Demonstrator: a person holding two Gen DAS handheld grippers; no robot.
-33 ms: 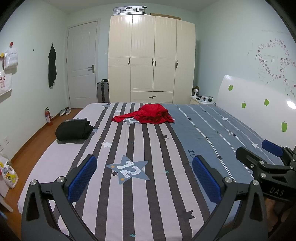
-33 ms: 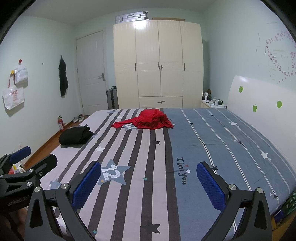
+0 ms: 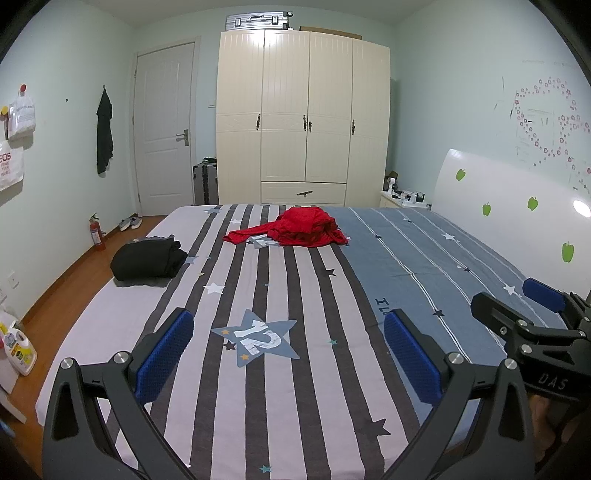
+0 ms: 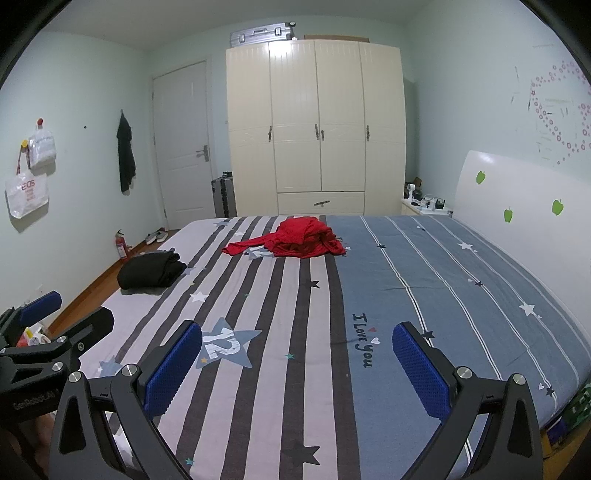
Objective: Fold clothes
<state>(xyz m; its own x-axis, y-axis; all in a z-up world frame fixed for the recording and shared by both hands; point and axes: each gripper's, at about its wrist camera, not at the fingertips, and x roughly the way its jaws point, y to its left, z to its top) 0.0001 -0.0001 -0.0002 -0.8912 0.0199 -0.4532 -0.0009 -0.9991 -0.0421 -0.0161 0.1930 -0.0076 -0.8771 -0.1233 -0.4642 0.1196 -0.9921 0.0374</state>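
Right up front, the left hand-held gripper hangs over the near end of the bed, jaws spread wide, nothing between the blue pads. Same story for the right hand-held gripper: jaws wide apart, holding nothing. Each camera catches the other tool at its edge, the right one at the right border of the left view, the left one at the left border of the right view. Only the right view reads the full "I Love you" lettering on the blue half of the cover; the left view hides most of it behind a pad. Only the left view shows the detergent bottle on the floor. Moving up the bed: two garments, counted. One folded black garment sits at the left edge, and one crumpled red garment lies well apart from it near the far end, across the seam between striped and blue halves, one sleeve trailing left. Beyond, one four-door wardrobe, two suitcases, one on top and one beside it on the floor, and one white door
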